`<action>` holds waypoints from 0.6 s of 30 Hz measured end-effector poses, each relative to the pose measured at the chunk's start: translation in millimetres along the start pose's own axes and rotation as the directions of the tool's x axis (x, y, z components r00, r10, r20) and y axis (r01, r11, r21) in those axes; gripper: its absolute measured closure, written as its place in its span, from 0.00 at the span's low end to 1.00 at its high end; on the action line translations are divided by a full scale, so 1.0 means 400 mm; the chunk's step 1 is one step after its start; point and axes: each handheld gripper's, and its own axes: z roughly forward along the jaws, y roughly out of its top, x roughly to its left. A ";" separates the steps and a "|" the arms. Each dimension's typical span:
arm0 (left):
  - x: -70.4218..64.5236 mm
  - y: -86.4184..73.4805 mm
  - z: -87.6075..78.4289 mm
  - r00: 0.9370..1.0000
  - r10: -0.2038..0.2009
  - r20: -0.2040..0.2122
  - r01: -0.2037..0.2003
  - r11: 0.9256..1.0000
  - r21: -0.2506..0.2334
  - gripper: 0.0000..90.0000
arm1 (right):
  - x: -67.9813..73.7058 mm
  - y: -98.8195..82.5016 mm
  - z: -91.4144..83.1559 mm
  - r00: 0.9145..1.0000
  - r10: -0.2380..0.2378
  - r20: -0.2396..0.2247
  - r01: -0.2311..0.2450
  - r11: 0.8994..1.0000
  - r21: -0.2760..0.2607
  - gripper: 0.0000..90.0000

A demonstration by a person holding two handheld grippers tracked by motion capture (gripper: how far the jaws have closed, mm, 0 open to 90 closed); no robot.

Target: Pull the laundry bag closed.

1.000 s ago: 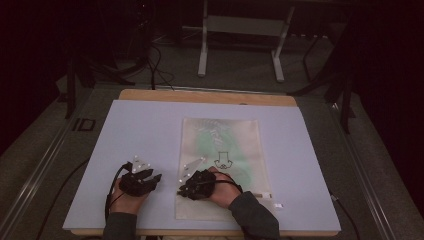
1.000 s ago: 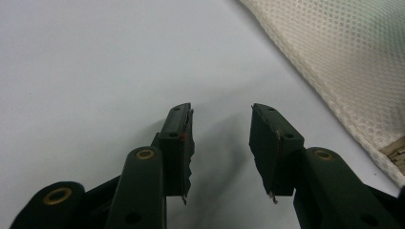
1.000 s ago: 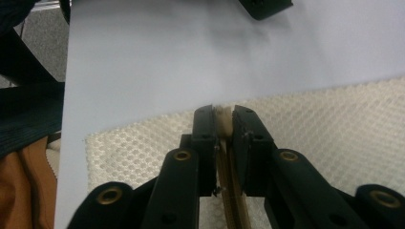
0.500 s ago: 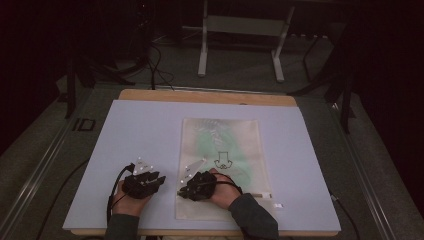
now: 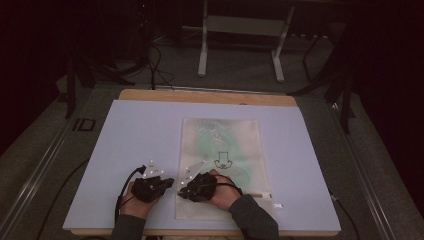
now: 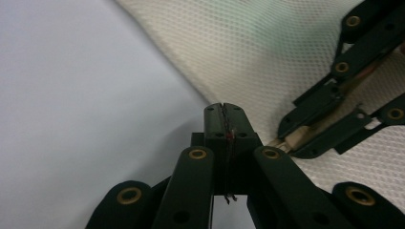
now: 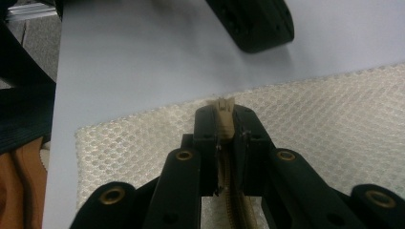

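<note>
High view: mesh bag (image 5: 222,165) flat near front edge of worktop (image 5: 125,135); both claws at its front-left corner.

Left gripper view: left claw (image 6: 224,110) just closed, clenched on nothing visible beside bag edge (image 6: 267,57). Risk: missed fabric, no counter-hold.

Right gripper view: right claw (image 7: 223,110) grasping beige zipper end (image 7: 224,106); pull could drag bag (image 7: 334,119).

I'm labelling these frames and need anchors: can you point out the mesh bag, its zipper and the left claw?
mesh bag (image 5: 240,145): high view, on its green-printed middle.
zipper (image 7: 224,114): right gripper view, on the beige end pinched between the jaws.
left claw (image 6: 223,112): left gripper view, at the tips of its shut jaws.
</note>
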 end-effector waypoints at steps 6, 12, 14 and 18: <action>-0.021 0.006 0.017 1.000 0.020 0.020 -0.021 1.000 0.014 0.99 | 0.002 -0.003 0.000 1.000 0.004 0.006 -0.004 1.000 -0.007 0.91; -0.027 0.009 0.026 1.000 0.018 0.025 -0.019 0.999 0.028 0.99 | 0.004 -0.004 0.001 1.000 0.001 0.013 -0.001 1.000 -0.011 0.91; -0.027 0.009 0.029 1.000 0.012 0.024 -0.013 1.000 0.025 0.99 | 0.006 -0.005 0.001 1.000 0.003 0.015 -0.002 1.000 -0.013 0.91; -0.024 0.010 0.032 1.000 0.003 0.025 -0.004 1.000 0.026 0.99 | 0.006 -0.005 0.001 1.000 0.003 0.017 -0.003 1.000 -0.015 0.91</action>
